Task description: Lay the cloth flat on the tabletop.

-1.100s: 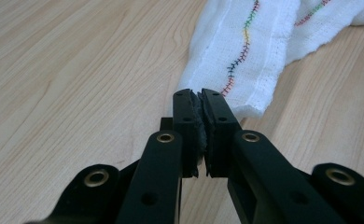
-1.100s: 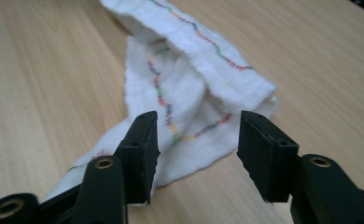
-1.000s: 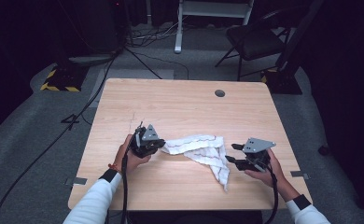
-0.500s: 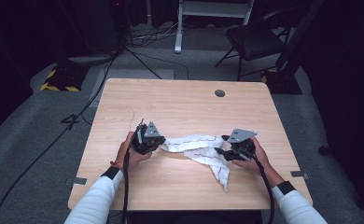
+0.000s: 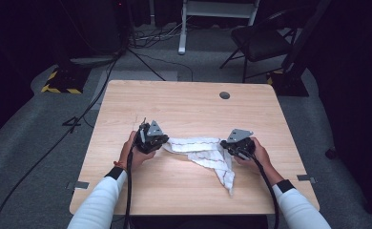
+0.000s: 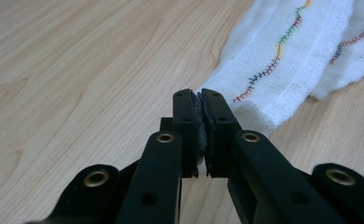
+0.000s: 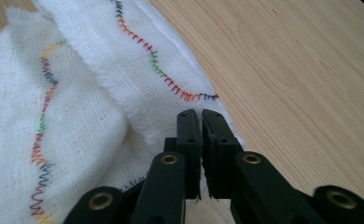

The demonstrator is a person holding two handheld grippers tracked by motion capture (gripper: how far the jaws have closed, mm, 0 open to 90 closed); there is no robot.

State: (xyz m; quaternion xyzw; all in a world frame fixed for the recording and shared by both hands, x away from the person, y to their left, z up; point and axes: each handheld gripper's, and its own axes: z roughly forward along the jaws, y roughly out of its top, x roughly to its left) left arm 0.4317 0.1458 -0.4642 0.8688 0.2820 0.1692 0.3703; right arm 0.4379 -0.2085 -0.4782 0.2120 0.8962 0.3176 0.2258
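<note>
the white cloth (image 5: 204,151) lies on the table (image 5: 184,102) stretched crosswise between both grippers, its long axis running hand to hand. the left gripper (image 6: 200,103) is clamped on its left end. the right gripper (image 7: 200,122) has just been closing and now looks pinched on the right edge, though fabric between the pads is hard to see.

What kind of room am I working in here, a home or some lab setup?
Most likely a studio or lab recording setup, not a home: a bare light wooden table stands on grey carpet amid dark curtained surroundings, black cables trail across the floor, and a yellow-and-black hazard-striped base sits nearby.
</note>
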